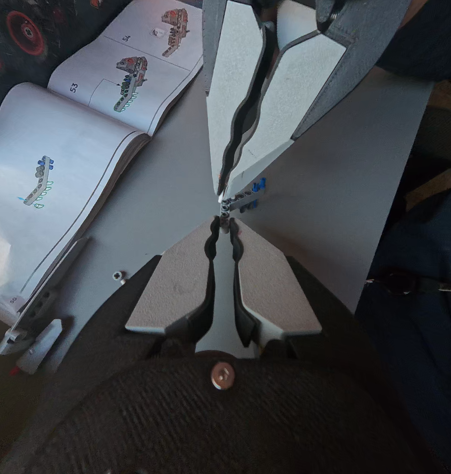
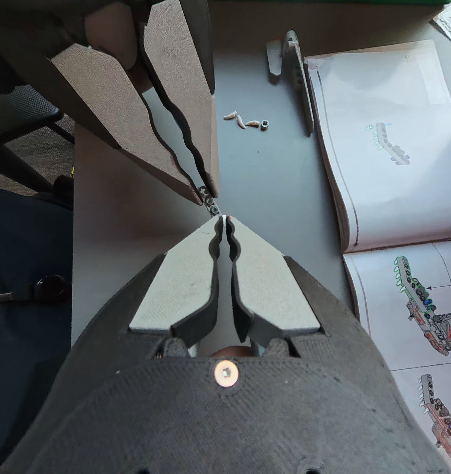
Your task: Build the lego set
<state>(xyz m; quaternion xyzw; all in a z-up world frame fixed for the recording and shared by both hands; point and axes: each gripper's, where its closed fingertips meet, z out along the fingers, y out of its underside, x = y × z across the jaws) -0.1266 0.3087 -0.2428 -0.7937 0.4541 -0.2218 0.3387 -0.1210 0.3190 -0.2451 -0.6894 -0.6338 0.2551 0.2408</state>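
Observation:
My left gripper (image 1: 223, 222) is shut on the end of a grey bent beam (image 1: 225, 209). The beam runs off to the right and carries blue pins (image 1: 259, 185) at its far end. My right gripper (image 2: 223, 220) is shut on a small white tooth piece (image 2: 223, 221) and holds its tip against the beam's edge (image 2: 210, 202). In the left wrist view the right gripper (image 1: 221, 193) comes down from above with the tooth (image 1: 220, 198) at its tips. In the right wrist view the left gripper (image 2: 206, 198) comes in from the upper left. Both are held above the grey table (image 2: 265, 195).
Three loose white teeth (image 2: 241, 121) and a small grey bush (image 2: 264, 125) lie on the table. Grey panel pieces (image 2: 293, 66) lie beside the open instruction booklet (image 2: 388, 179), which also shows in the left wrist view (image 1: 65, 159). A person's dark clothing (image 1: 424, 256) is at the table edge. My two grippers' fingertips are within a few centimetres of each other. From the left gripper's tips to the small grey bush (image 2: 264, 125) is close to 9 centimetres. It turns up in the left wrist view (image 1: 120, 272) as well.

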